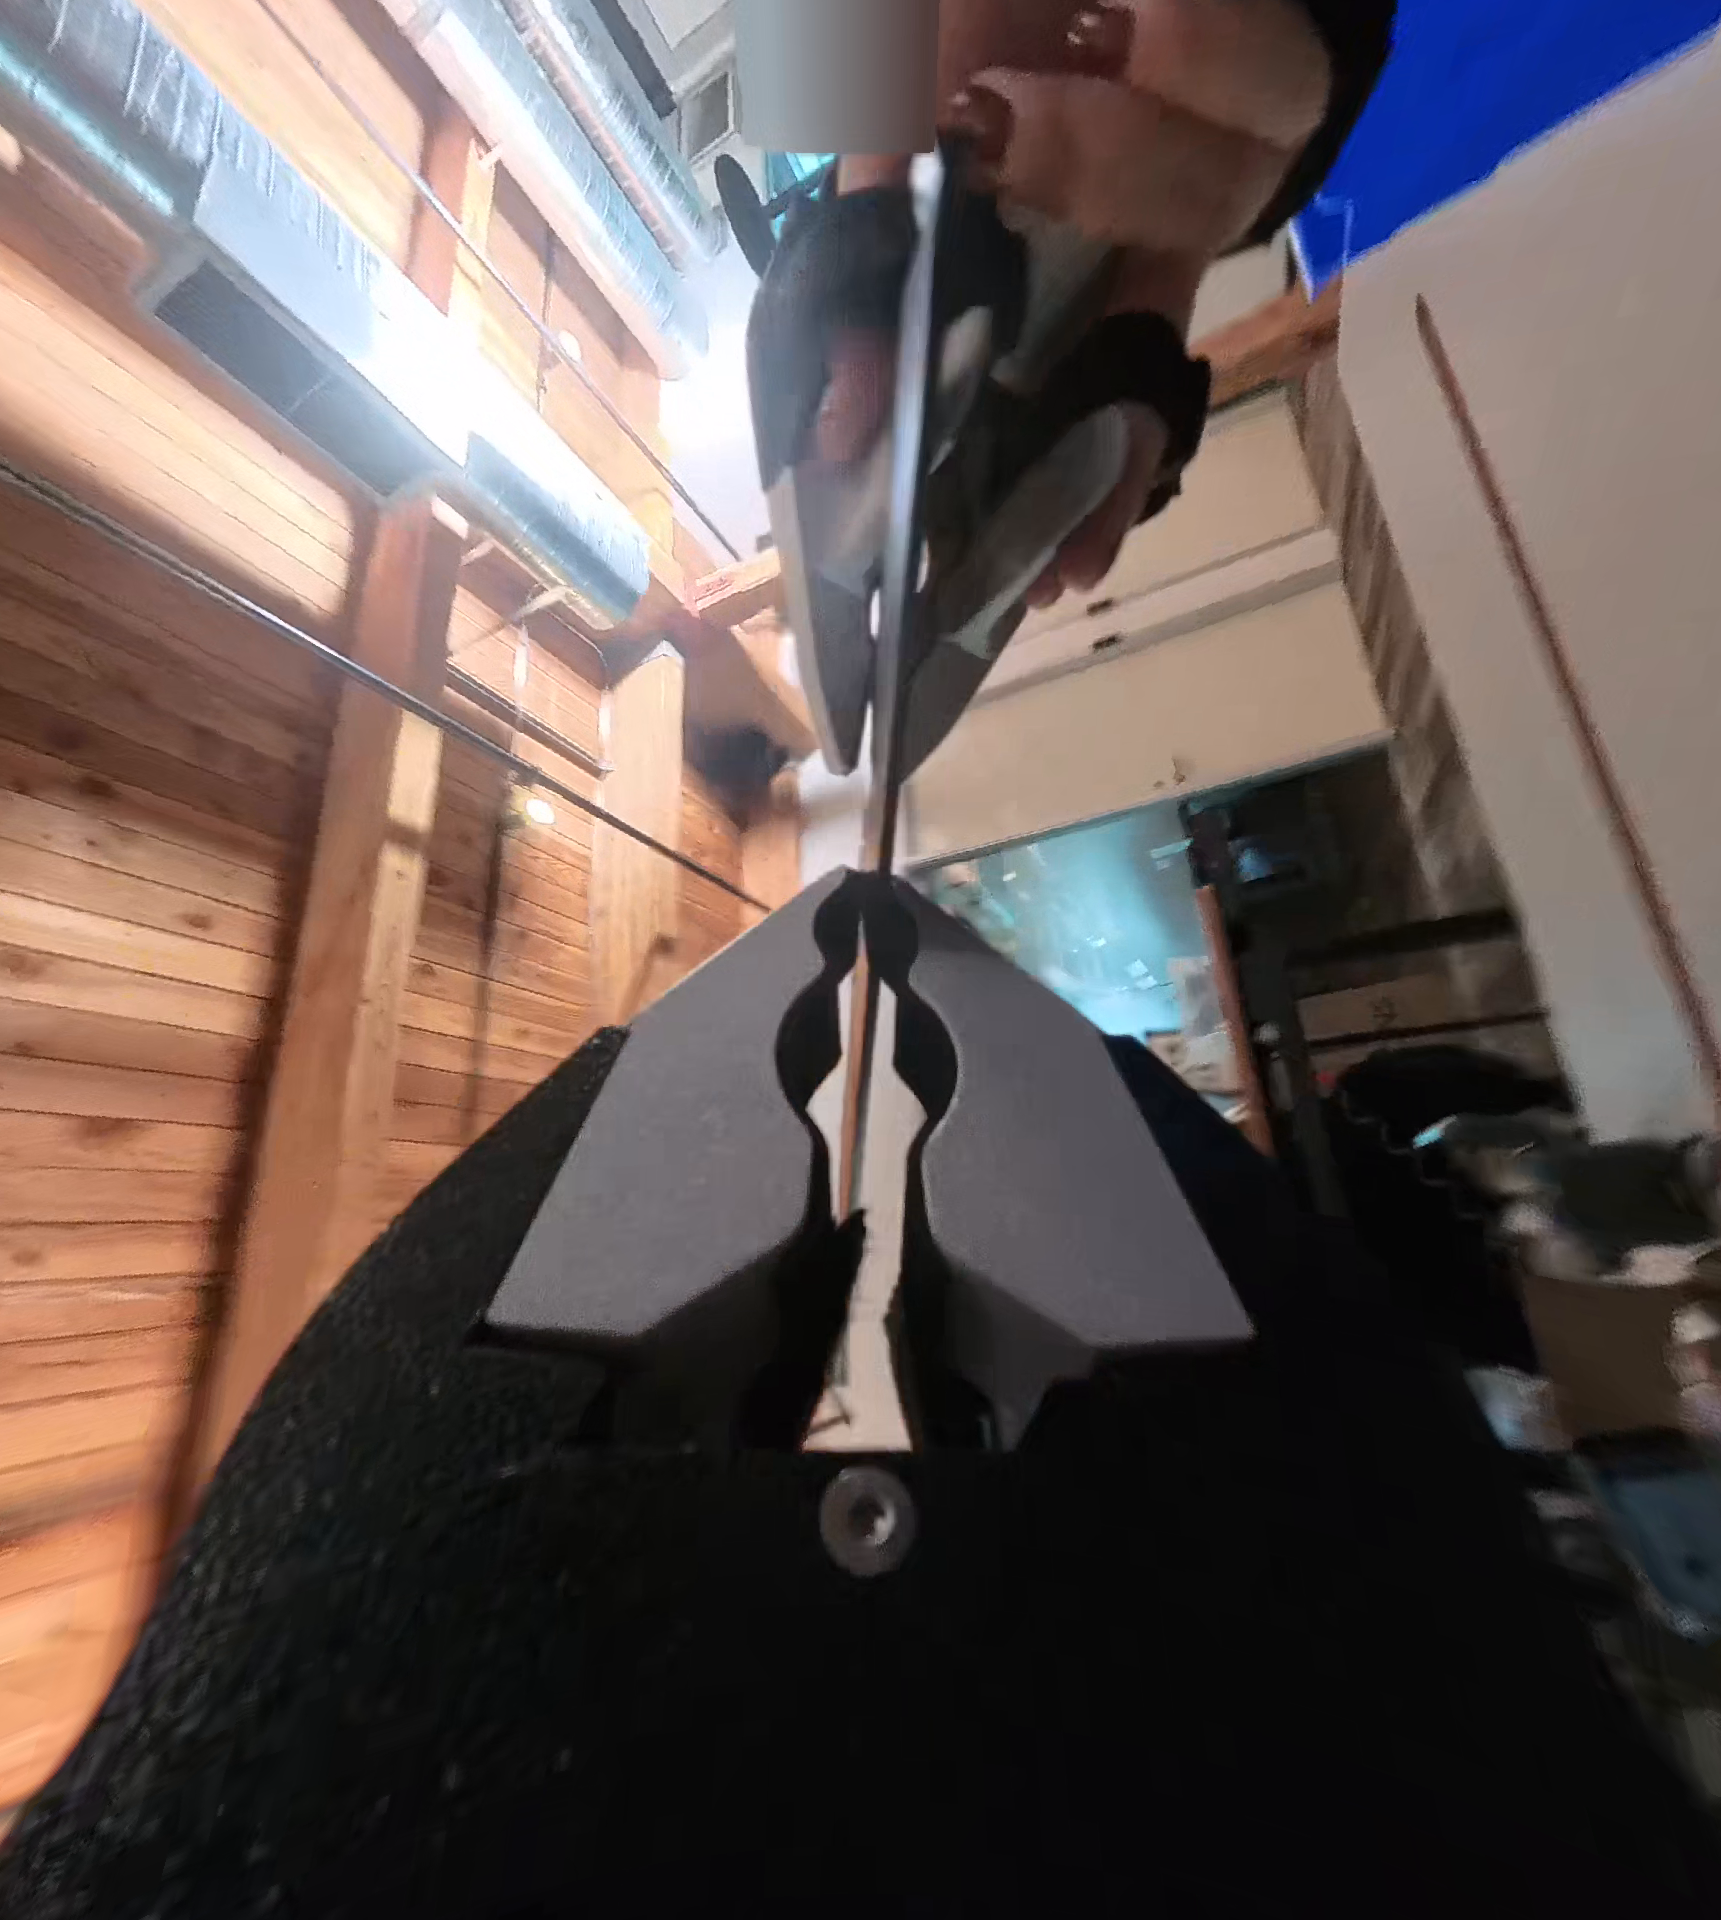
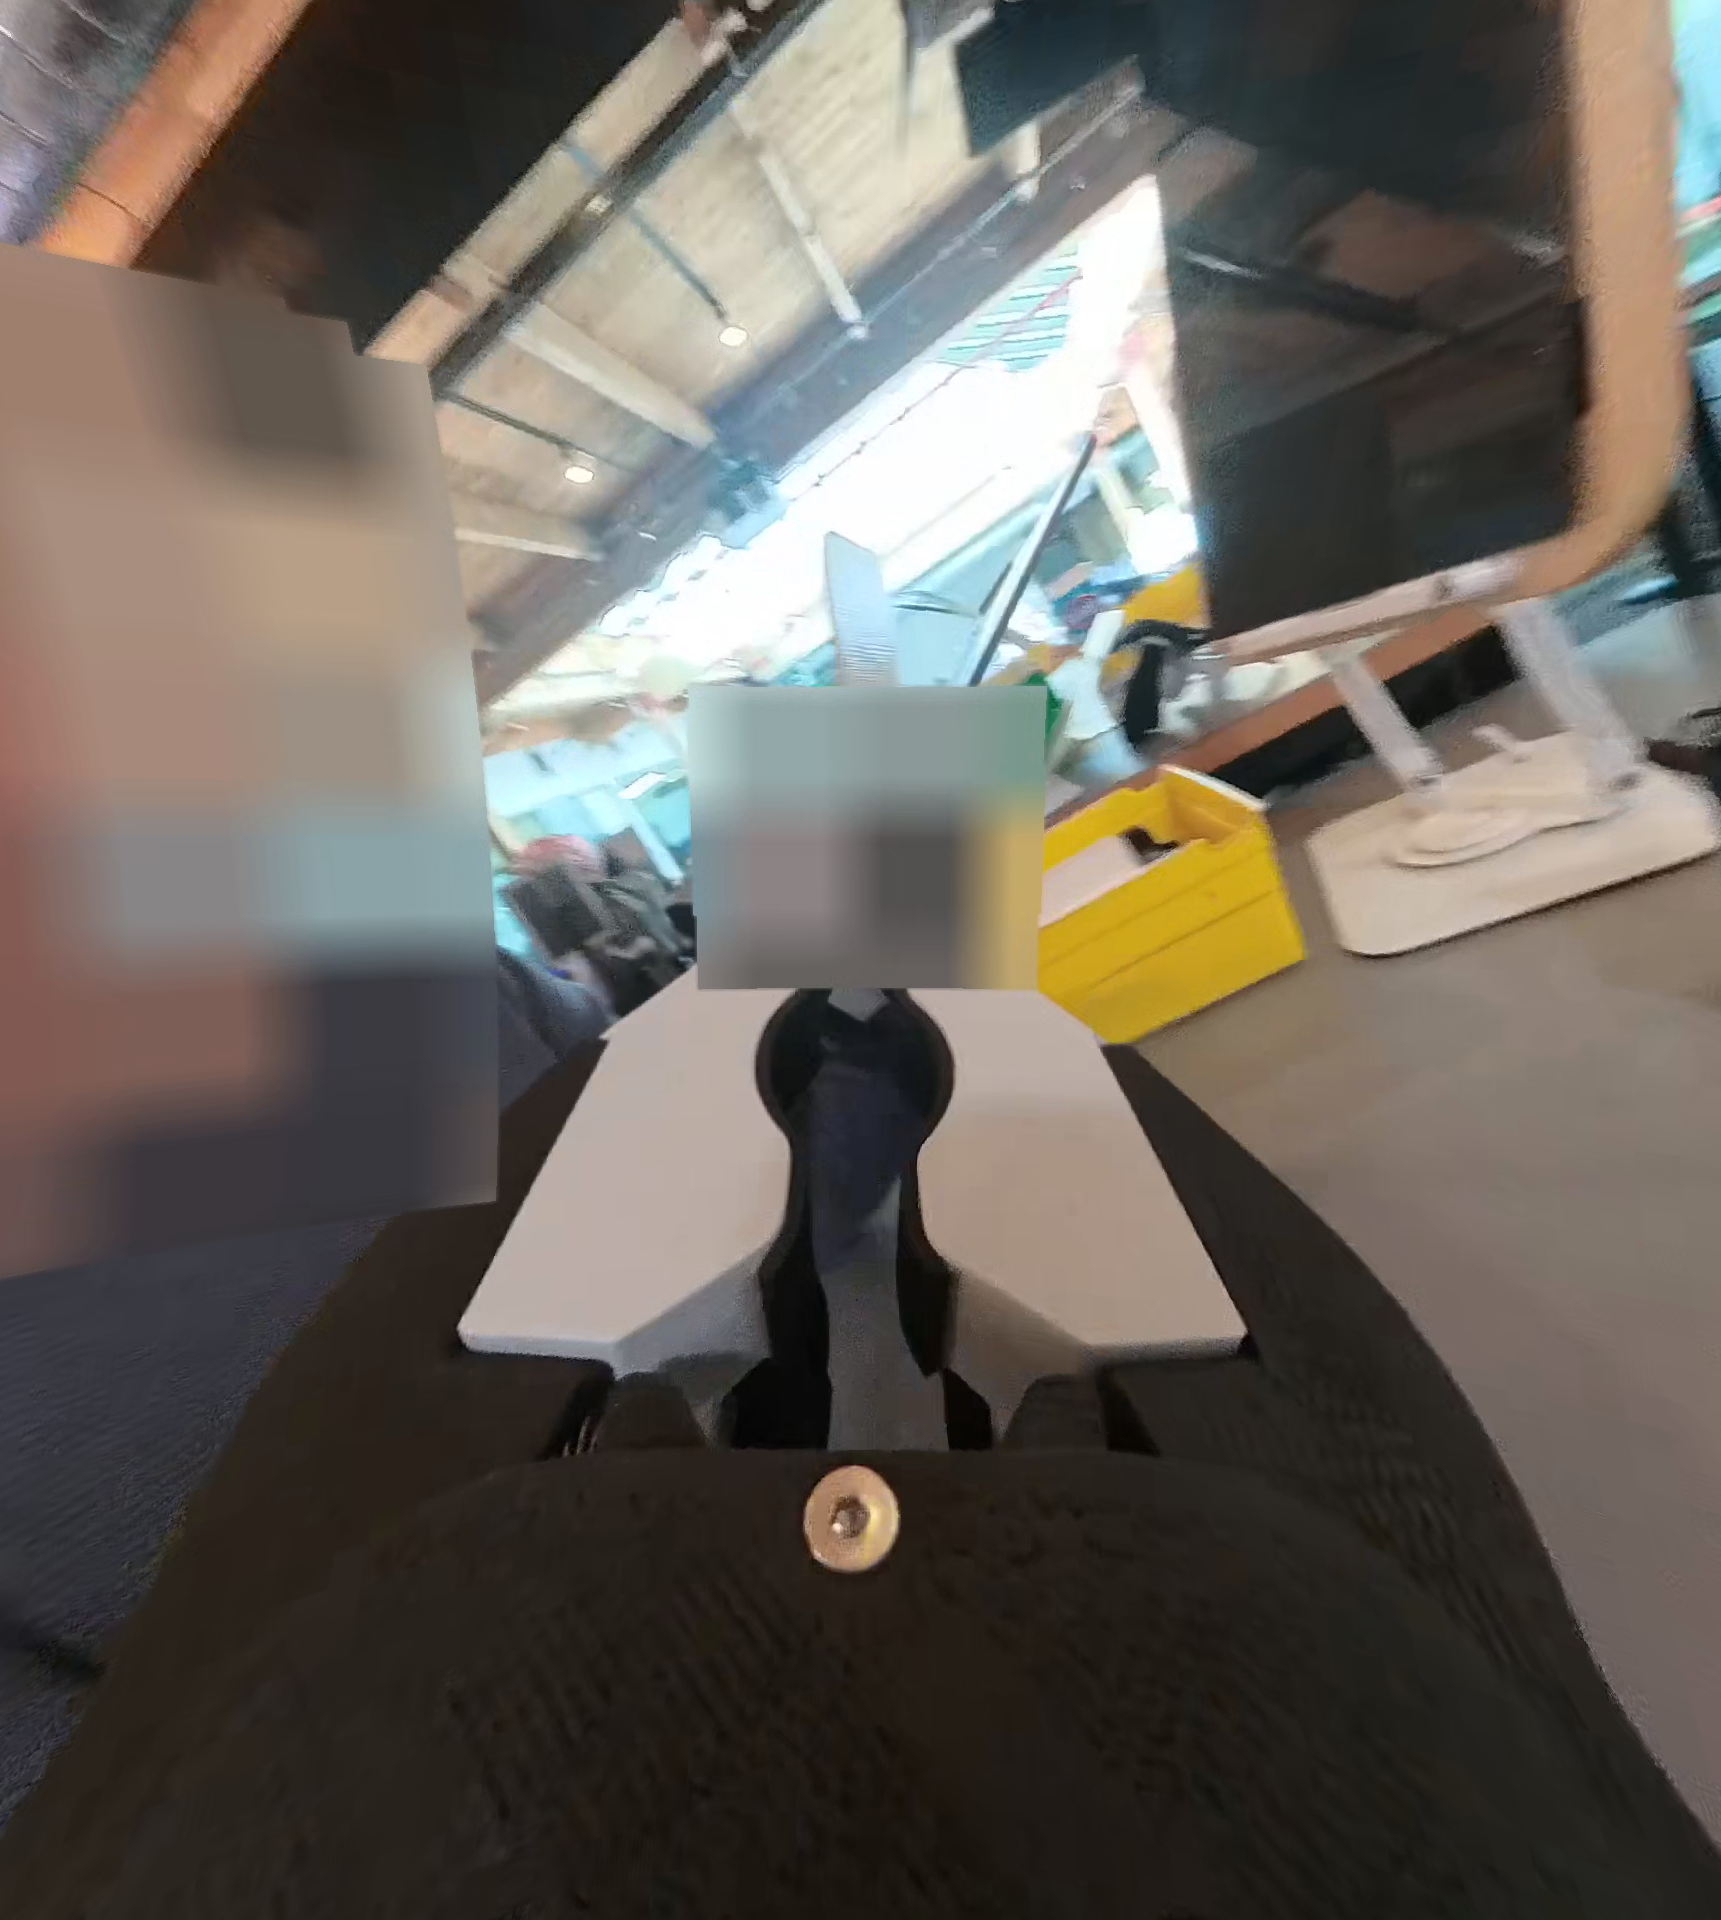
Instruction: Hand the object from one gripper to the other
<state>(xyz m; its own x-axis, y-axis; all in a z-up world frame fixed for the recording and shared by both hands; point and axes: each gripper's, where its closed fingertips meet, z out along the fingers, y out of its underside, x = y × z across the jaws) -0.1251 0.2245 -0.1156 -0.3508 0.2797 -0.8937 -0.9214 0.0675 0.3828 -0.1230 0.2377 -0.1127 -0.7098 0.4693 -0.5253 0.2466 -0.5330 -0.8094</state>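
You are pinching a thin, flat, edge-on object (image 1: 885, 831) with both tools. Your left gripper (image 1: 866, 899), with matte grey scalloped fingers (image 1: 690, 1132), is clenching its near end. Your right gripper (image 1: 871, 764), pale-fingered, is closing on its far end. In the right wrist view, a mosaic patch is hiding the right gripper's tips. No writing is legible. Wooden plank walls (image 1: 108, 987) are standing well clear; a yellow crate (image 2: 1168, 894) is sitting on the grey floor.
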